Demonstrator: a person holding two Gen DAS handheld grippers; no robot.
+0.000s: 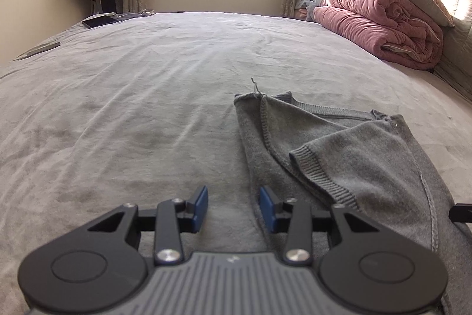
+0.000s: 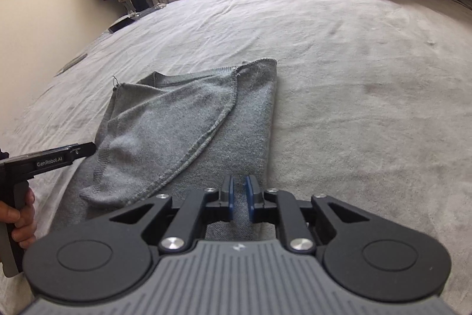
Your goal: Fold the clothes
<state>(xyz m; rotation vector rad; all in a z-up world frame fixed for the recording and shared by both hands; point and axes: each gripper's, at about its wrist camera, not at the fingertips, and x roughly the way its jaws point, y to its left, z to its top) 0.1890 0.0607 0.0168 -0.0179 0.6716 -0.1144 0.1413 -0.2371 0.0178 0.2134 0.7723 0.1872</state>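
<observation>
We see the grey sweater (image 2: 188, 120) lying partly folded on the bed (image 2: 354, 78). Our left gripper (image 1: 233, 204) hangs apart over the sweater's edge, gripping nothing. Our right gripper (image 2: 239, 194) stands nearly together above the sweater's near end, a narrow gap between its pads.

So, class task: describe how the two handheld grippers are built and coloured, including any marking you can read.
Both match: the left gripper and right gripper have a ribbed grey body, black linkage arms with silver pivot screws, round black side discs and blue pads on the fingers. From the right wrist view, the left unit shows white "GenRobot.AI" lettering and a grey handle.
</observation>
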